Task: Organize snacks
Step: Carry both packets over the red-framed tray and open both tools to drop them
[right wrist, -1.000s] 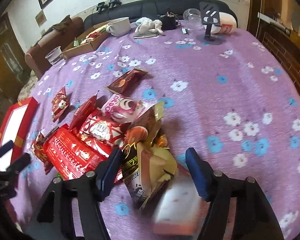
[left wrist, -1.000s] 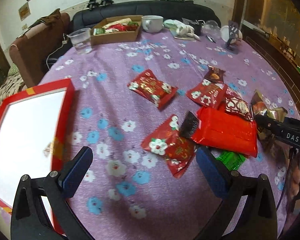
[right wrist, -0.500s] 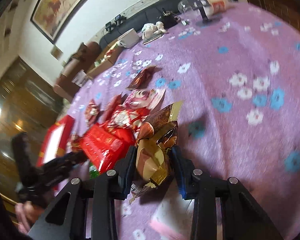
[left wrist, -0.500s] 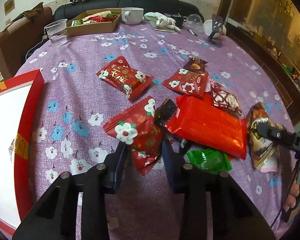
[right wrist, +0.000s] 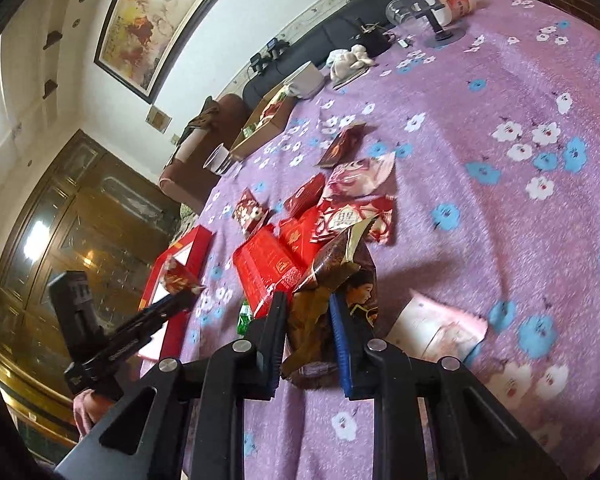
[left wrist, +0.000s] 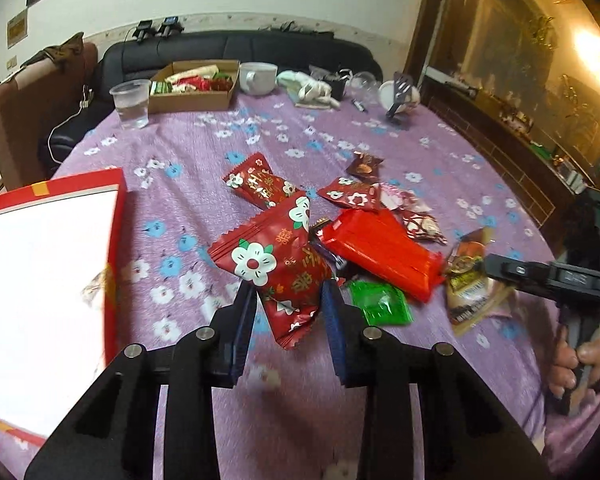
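My left gripper (left wrist: pixel 288 294) is shut on a red flower-print snack packet (left wrist: pixel 276 260) and holds it above the purple floral tablecloth (left wrist: pixel 204 152). My right gripper (right wrist: pixel 306 300) is shut on a brown and gold snack bag (right wrist: pixel 334 272), lifted off the cloth; the bag also shows in the left wrist view (left wrist: pixel 470 280). A pile of snacks lies mid-table: a large red pack (left wrist: pixel 380 248), a green packet (left wrist: pixel 380 304), another red flower packet (left wrist: pixel 260 184). An open red box with a white inside (left wrist: pixel 40 272) sits at the left.
A pink packet (right wrist: pixel 440 328) lies right of my right gripper. At the far side stand a cardboard box of snacks (left wrist: pixel 192 88), a plastic cup (left wrist: pixel 132 104), a white mug (left wrist: pixel 258 78) and a phone stand (left wrist: pixel 398 96). A black sofa (left wrist: pixel 240 48) is behind.
Both grippers closed on their packets and lifted them off the cloth. The right gripper tilted as it rose; the left one pulled its red packet up from the pile.
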The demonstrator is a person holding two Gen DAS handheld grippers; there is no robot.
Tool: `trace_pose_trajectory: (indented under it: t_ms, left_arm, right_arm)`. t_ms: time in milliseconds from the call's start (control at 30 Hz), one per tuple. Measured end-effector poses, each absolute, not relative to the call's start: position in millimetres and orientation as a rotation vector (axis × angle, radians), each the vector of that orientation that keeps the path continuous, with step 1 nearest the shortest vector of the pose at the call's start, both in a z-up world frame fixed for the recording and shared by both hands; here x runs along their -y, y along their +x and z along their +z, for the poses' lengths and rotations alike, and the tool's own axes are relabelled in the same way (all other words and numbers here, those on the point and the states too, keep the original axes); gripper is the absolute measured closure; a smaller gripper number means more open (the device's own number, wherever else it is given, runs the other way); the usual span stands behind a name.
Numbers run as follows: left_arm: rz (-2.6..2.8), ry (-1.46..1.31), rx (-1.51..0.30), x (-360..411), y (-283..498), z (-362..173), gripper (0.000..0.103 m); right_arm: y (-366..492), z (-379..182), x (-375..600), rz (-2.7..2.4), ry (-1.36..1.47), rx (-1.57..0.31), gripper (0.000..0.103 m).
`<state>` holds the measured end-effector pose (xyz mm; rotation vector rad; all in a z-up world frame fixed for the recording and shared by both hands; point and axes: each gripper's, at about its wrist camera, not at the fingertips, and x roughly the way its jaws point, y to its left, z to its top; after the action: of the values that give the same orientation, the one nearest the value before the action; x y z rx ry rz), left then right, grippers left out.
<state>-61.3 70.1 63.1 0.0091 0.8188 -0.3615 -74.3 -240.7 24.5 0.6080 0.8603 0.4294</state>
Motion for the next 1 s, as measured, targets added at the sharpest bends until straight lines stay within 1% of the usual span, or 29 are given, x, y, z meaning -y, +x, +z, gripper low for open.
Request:
trace_pose_trajectory:
  t_ms: [100,133,200,233,367,467,567,633,733,867,1000]
  left_arm:
    - [-0.386,0.008,-0.816,-75,-73,66,0.072]
    - [-0.392,0.007,-0.816,-75,-75,66,0.072]
    - [-0.402,0.003,-0.821,-76,-80,63,0.072]
    - [-0.406,-0.002,-0.827,-77,-82,61,0.072]
    - [-0.409,-0.033,-0.837,-84,-84,58,0.072]
    - [-0.408,-0.049,-0.831,-89,-86,59,0.072]
    - [-0.413,-0.067,-0.824,-95,-89,61,0.072]
    - [-0.406,-0.070,-0.820,-100,-90,63,0.072]
    - [-0.389,-0.085,-0.817,-109,-90,65,0.072]
    - [-0.342,-0.106,-0.796,-130,-91,71,0.072]
    - [-0.299,-0.121,-0.767,-153,-96,76,0.072]
  right_arm:
    - [-72,24,236,0.388,0.572,-0.877,0.080]
    - [-70,23,234,0.390,0.572,-0.884,0.077]
    - [-67,21,231,0.377,0.570,-0.902,0.075]
    - [-65,20,230,0.369,0.568,-0.907,0.071]
    - [-54,10,227,0.343,0.553,-0.959,0.062]
    - [-51,7,227,0.331,0.556,-0.977,0.060]
    - [-55,10,224,0.316,0.536,-0.983,0.068]
    - [-59,12,226,0.334,0.582,-0.976,0.078]
    - [-65,12,231,0.368,0.668,-0.968,0.083]
    - [-74,24,231,0.455,0.753,-0.950,0.083]
    - [-78,42,215,0.532,0.764,-0.930,0.084]
